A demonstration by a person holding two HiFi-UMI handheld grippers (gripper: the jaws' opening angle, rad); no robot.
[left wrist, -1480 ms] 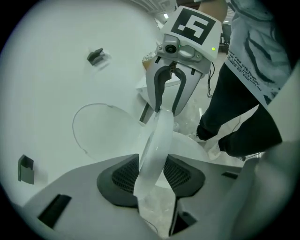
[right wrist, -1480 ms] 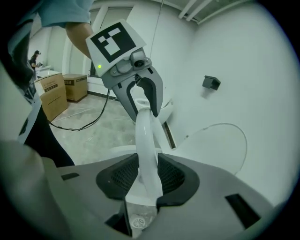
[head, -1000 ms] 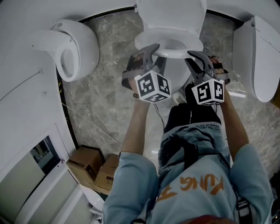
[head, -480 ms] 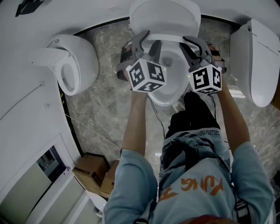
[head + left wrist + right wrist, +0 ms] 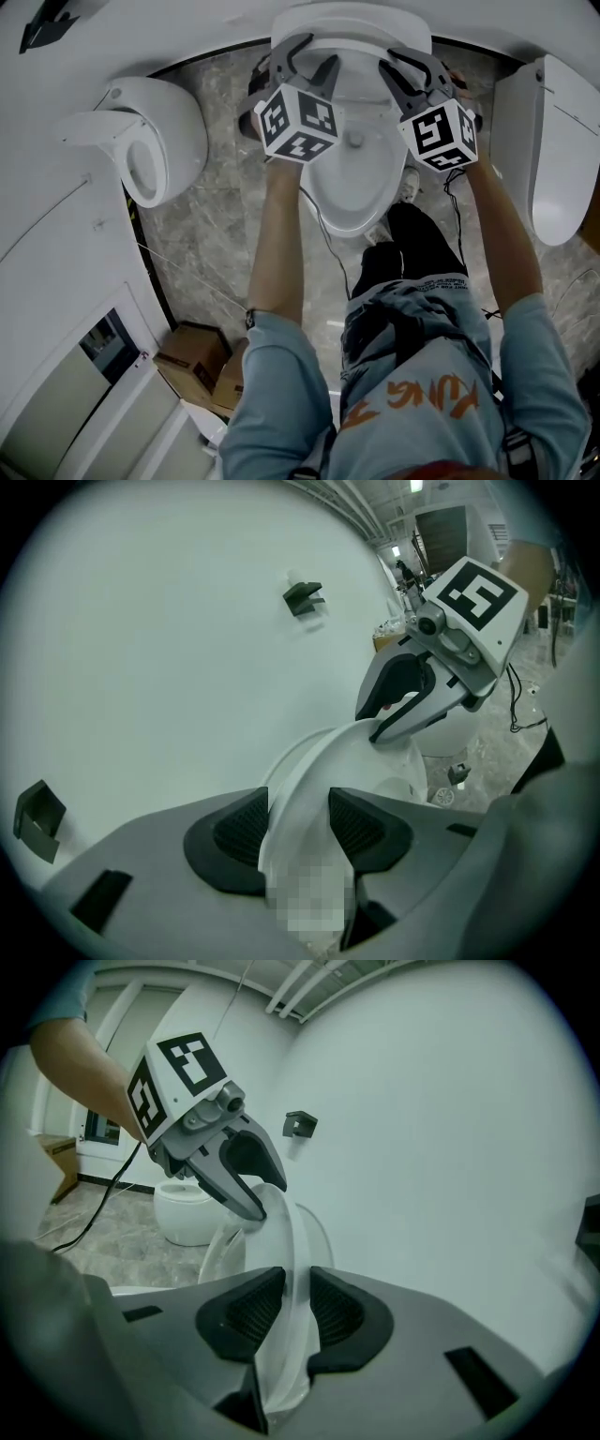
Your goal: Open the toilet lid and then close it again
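Person stands over a white toilet bowl [image 5: 354, 183] on a grey marbled floor [image 5: 225, 220], both arms stretched forward. Toilet lid [image 5: 352, 21] is up, standing near upright at the back of the bowl, close to the white wall [image 5: 169, 649]. Left gripper [image 5: 314, 52] has the lid's left edge between its jaws, both dark pads against the white rim; the jaws have just been opening a little with the lid between them. Right gripper [image 5: 410, 64] takes the lid's opposite edge, jaws narrow, pads pressed on either face of the thin rim. Each gripper view shows the other gripper clamped on the far side of the lid. Two more white toilets stand apart on the floor, one to the left [image 5: 155, 131] and one to the right [image 5: 553, 141]. Cardboard boxes [image 5: 192, 354] sit on the floor at lower left, behind the person.
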